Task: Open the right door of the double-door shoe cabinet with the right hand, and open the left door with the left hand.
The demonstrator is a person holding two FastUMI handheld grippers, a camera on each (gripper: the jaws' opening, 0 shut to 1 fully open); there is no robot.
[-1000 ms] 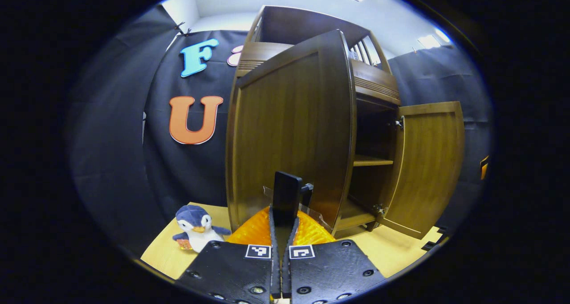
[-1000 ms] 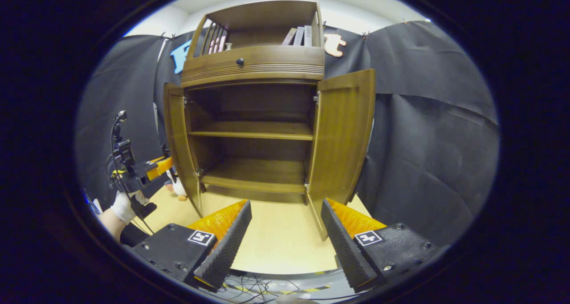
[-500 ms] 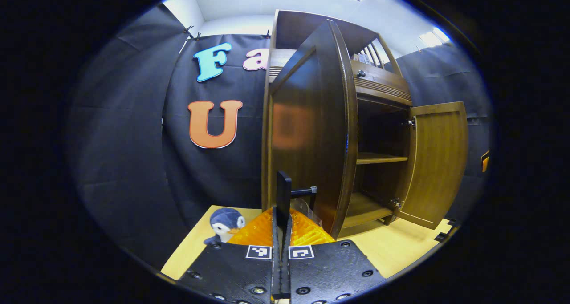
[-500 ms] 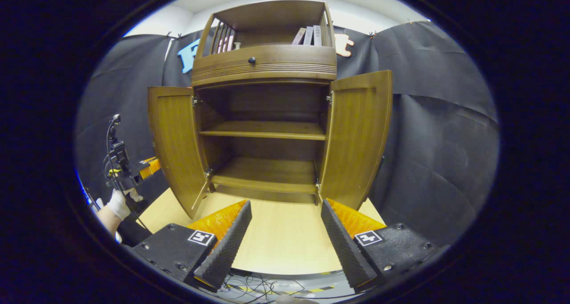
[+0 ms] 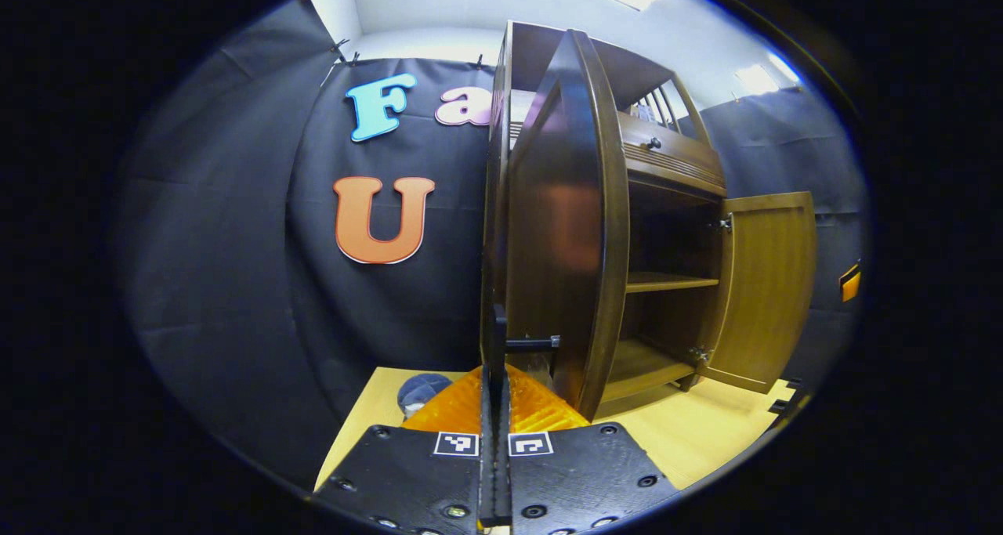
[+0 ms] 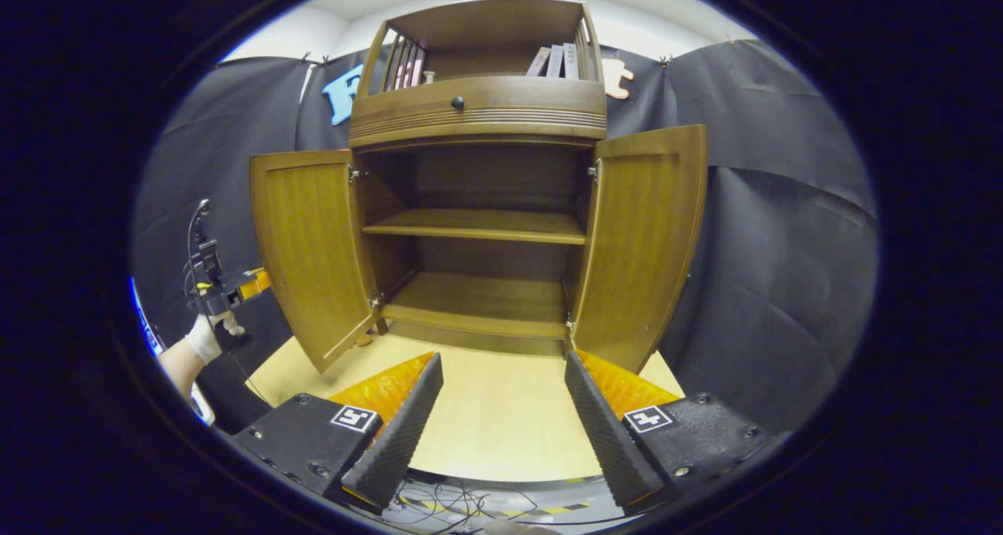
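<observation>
While both cabinet [image 6: 478, 112] doors stand open, left gripper [image 5: 495, 378] clenched on left door [image 5: 568, 222] handle [image 5: 501, 343]; right gripper [image 6: 501, 410] released, well apart from right door [image 6: 642, 245].

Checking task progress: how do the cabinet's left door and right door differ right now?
The left gripper is shut on the left door handle; the right door stands free, with the right gripper open and well back. Both doors are swung wide open.
</observation>
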